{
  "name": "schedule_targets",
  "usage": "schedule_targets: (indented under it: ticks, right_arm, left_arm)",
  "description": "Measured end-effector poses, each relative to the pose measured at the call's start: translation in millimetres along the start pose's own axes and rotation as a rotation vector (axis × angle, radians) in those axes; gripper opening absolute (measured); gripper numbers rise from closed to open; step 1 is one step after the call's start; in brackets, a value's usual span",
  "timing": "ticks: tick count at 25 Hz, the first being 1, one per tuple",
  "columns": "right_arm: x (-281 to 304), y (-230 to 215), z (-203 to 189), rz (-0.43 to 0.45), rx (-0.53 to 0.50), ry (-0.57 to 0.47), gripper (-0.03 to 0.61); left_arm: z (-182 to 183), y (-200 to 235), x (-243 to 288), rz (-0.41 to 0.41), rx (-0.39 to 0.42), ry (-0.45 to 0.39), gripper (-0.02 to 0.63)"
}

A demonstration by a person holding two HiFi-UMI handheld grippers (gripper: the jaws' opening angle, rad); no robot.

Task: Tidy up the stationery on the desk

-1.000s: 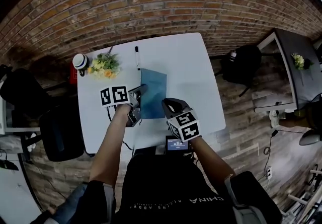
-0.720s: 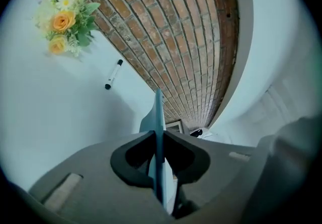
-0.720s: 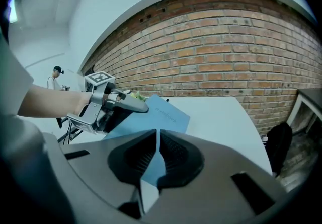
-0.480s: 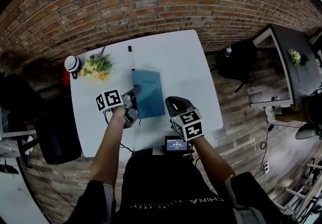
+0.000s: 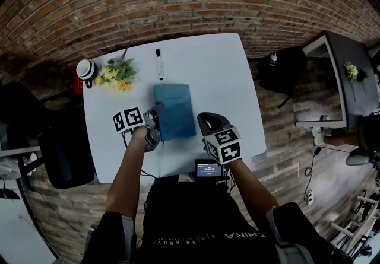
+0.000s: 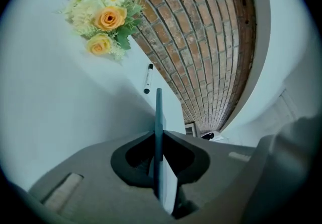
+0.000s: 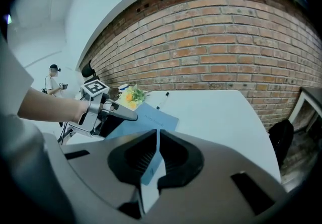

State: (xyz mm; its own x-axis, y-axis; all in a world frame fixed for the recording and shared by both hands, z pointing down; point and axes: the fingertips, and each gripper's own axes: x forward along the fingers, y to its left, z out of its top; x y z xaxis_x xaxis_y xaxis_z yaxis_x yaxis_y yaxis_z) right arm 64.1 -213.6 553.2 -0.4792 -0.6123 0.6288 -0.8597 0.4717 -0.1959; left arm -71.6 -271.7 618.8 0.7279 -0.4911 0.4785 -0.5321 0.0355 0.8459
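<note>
Teal thin rectangular notebook (image 5: 175,111) lay flat mid white desk (image 5: 219,73), roughly square to the desk edges. Left gripper (image 5: 155,115) was clamped on its left edge; that gripper's own view showed the cover pinched edge-on between closed jaws. Right gripper (image 5: 205,119) hung just beside the notebook's near right corner, jaws drawn almost together with only a sliver between them and nothing in them. Black-and-white marker pen (image 5: 159,64) lay loose just beyond the notebook's far edge, not touching it, near the yellow-and-white flower bunch (image 5: 117,73) at the far left corner. My read: early-to-mid task. Notebook looked placed but not released. Pen looked untouched, not yet lined up with the notebook or put away. Likely left to do: let go of the notebook, then deal with the pen. No obvious home for the pen in view, so its end spot was unclear.
</note>
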Motion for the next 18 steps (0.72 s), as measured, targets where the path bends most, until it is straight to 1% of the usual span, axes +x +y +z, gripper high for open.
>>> schedule_targets:
  ticks: [5,11,13,18]
  right_arm:
    - [9,0,-2,0.001,0.004,0.016,0.029]
    - [16,1,-3,0.009,0.006,0.029,0.029]
    - [18,2,-3,0.012,0.006,0.033,0.029]
    - [21,1,-4,0.015,0.009,0.035,0.029]
  left_arm:
    - [-2,18,-1,0.018,-0.013,0.007,0.054]
    - [-4,37,-3,0.07,-0.007,0.021,0.069]
    - [-4,40,-3,0.091,0.022,0.034,0.075]
    - [-6,49,-6,0.179,0.135,0.083,0.097]
